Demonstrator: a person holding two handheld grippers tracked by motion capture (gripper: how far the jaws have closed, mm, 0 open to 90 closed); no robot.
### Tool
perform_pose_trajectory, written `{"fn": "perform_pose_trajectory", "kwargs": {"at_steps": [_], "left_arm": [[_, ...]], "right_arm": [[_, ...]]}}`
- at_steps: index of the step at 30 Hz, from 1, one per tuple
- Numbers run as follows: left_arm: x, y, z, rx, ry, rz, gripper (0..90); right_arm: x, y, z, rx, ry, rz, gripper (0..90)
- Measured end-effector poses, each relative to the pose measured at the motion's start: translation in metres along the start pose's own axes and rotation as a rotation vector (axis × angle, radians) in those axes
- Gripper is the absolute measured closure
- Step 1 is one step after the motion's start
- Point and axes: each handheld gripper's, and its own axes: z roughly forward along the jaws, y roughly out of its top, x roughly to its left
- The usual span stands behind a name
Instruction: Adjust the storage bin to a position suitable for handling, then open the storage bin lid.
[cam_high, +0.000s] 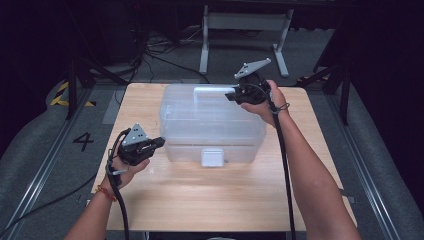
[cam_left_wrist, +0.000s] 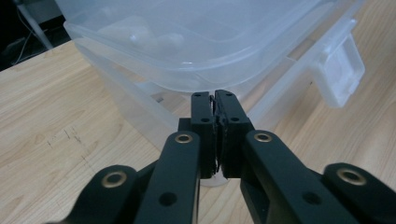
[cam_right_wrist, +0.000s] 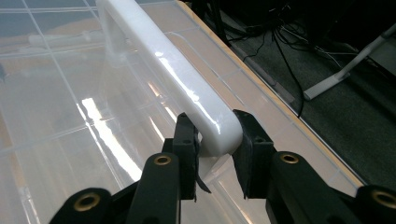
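A clear plastic storage box with a lid stands on the wooden table. A white carry handle runs along the lid's far edge, and a white latch hangs at the front. My right gripper is shut on the near end of that handle, at the box's far right. My left gripper is shut, its pads pressed together, and nothing shows between them. Its tips sit just under the lid rim at the box's front left corner. In the left gripper view the latch is off to the right.
Bare wood lies in front of the box and to its left. Beyond the table's far edge there are cables on the floor and a white metal stand. Dark tripod legs stand at the far left.
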Motion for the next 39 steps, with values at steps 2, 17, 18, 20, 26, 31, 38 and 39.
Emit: {"fn": "perform_pose_trajectory", "kwargs": {"at_steps": [2,17,18,20,26,31,38,39], "left_arm": [[0.001,0.0,0.001,-0.006,0.001,-0.009,89.4],[0.0,-0.004,0.006,-0.042,-0.005,-0.023,90.0],[0.0,-0.004,0.006,-0.042,-0.007,-0.027,90.0],[0.0,-0.004,0.006,-0.042,-0.01,-0.02,90.0],[0.003,-0.004,0.006,-0.042,-0.012,-0.016,90.0],[0.003,-0.003,0.006,-0.038,-0.011,-0.013,90.0],[0.003,-0.003,0.006,-0.039,-0.009,-0.009,90.0],[0.003,-0.003,0.006,-0.038,-0.008,-0.008,90.0]], "right_arm": [[0.0,0.0,0.0,0.0,-0.002,-0.001,72.7],[0.002,-0.003,-0.001,-0.006,-0.012,-0.001,72.5],[0.003,-0.003,-0.001,-0.009,-0.015,0.001,72.3],[0.003,-0.006,-0.004,-0.029,-0.02,0.003,72.0],[0.0,-0.015,-0.021,-0.071,-0.022,0.014,71.1],[0.001,-0.027,-0.045,-0.125,-0.061,0.028,70.1],[-0.002,-0.064,-0.081,-0.169,-0.108,0.027,68.4],[-0.003,-0.069,-0.084,-0.171,-0.117,0.029,68.4]]}}
